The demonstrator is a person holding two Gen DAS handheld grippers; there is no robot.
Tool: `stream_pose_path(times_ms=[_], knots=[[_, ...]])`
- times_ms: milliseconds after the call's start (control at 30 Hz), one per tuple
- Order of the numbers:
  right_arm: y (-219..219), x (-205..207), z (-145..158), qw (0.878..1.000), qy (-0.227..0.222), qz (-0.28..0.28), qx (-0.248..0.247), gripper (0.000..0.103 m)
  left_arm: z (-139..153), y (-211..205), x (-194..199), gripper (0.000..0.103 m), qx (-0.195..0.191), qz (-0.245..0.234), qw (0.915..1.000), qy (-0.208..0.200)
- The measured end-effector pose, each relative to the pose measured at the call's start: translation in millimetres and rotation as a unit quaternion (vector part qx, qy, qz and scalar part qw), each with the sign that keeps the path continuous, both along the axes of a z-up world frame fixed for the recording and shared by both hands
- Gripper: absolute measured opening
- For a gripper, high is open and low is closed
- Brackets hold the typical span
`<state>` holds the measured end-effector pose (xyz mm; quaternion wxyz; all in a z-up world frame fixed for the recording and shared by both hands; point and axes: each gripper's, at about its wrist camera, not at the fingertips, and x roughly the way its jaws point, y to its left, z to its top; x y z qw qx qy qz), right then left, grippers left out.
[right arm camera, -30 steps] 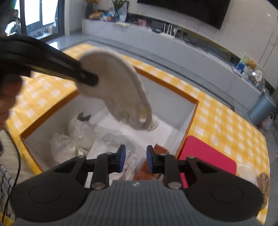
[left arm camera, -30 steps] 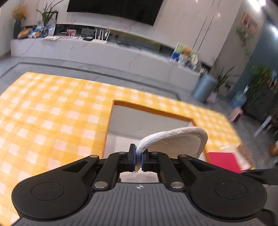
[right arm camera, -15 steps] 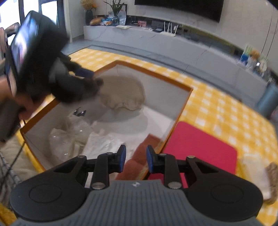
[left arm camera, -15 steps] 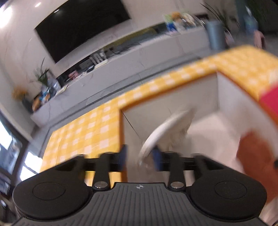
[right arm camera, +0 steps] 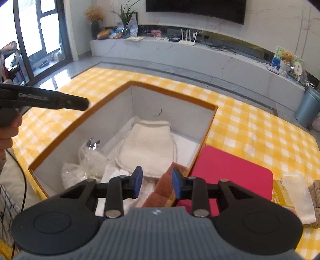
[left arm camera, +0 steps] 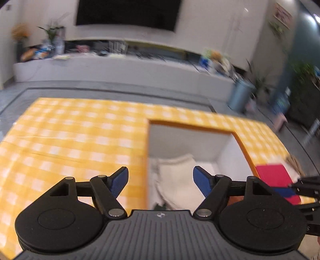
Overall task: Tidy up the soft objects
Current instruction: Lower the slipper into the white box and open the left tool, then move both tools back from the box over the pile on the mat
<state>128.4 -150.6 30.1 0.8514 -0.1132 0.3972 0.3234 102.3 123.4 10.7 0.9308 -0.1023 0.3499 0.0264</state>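
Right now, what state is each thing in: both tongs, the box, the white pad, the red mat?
Left tongs: jaws opening wide, nothing between them.
Right tongs: jaws opening, partly apart, empty.
Box: open-topped, on the checked cloth.
White pad: lying flat inside the box, free of both tongs.
Bagged items: inside the box, near corner.
Red mat: flat on the cloth beside the box.

A dark television (right arm camera: 196,9) hangs above a long white console (right arm camera: 180,54), grey bin (right arm camera: 307,109) at its end
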Motion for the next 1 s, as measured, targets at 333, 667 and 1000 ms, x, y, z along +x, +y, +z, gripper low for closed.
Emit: stream_pose_path(times_ms=[333, 667, 1000], knots=[[-5, -14, 25, 0.997, -0.053, -0.047, 0.038, 0.066, 17, -33, -18, 0.085, 0.064, -0.045, 0.9961, -0.040], [-47, -23, 58, 0.993, -0.096, -0.050, 0.058, 0.082, 45, -79, -33, 0.084, 0.063, -0.038, 0.9949, -0.068], [-132, -18, 55, 0.990, -0.105, -0.093, 0.034, 0.087, 56, -144, -24, 0.083, 0.070, -0.084, 0.9908, -0.080]])
